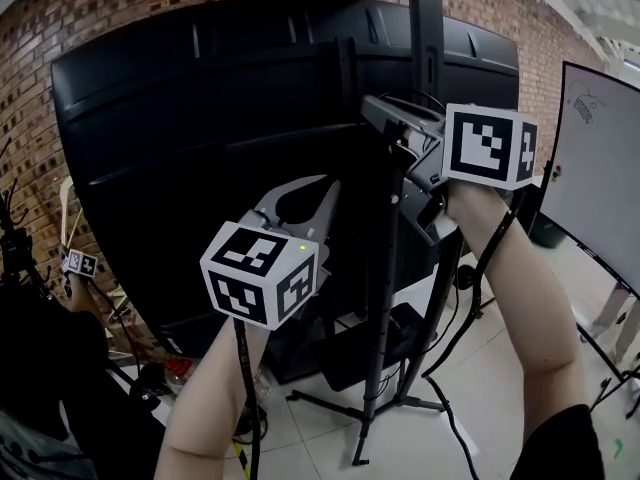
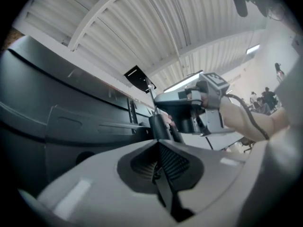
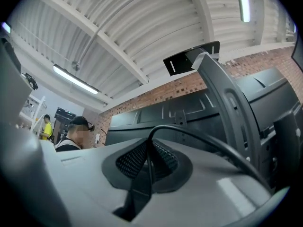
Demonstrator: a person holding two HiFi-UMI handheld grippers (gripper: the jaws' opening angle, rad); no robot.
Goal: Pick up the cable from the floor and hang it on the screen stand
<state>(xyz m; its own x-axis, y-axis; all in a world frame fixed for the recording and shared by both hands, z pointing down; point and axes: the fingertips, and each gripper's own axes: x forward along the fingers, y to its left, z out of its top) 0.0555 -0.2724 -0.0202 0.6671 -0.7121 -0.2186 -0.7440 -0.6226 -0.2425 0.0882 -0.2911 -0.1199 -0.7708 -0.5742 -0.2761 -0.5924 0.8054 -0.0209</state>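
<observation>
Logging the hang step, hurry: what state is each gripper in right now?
Left gripper: closed, nothing seen between its jaws.
Right gripper: closed on the black cable.

Brick wall [image 1: 60,8] behind; whiteboard [image 1: 600,168] at right; ceiling light strip [image 3: 75,79] overhead
</observation>
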